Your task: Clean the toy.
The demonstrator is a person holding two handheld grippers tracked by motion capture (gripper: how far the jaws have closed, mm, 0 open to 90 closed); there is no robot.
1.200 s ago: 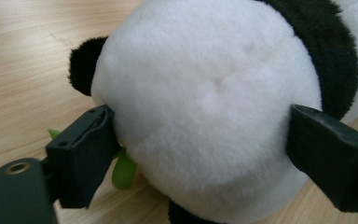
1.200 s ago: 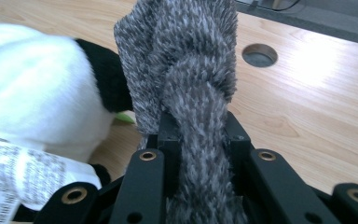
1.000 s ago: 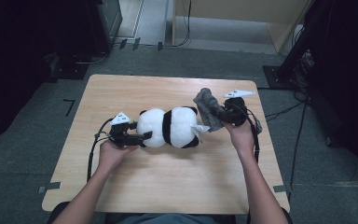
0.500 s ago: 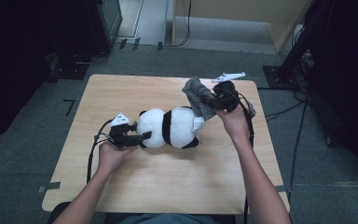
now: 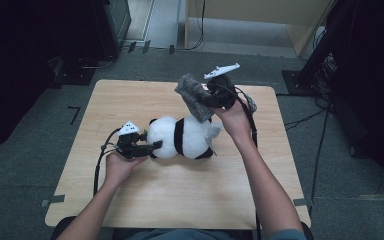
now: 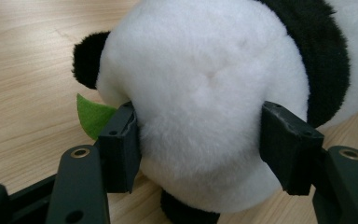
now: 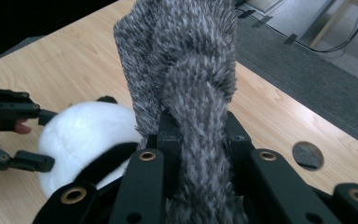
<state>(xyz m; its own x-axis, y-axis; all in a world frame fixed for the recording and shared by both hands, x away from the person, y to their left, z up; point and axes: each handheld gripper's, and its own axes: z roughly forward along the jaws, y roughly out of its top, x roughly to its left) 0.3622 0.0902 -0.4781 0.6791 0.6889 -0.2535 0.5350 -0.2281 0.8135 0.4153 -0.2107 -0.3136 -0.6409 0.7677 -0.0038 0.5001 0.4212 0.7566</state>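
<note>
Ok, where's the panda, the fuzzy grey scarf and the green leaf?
panda (image 5: 190, 137), high view, on its white belly.
grey scarf (image 7: 186, 60), right gripper view, on the knot.
green leaf (image 6: 93, 114), left gripper view, on its middle.

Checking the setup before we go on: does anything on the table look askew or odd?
Nothing looks damaged. The panda plush lies on its side, its head between the left gripper jaws, which have just been closing. The right gripper holds the grey scarf off the table.

Left gripper (image 5: 147, 148): held low at 9 o'clock, fingers (image 6: 119, 154) just closing inward. Right gripper (image 5: 203, 99): raised at 1 o'clock, fingers clamped.
</note>
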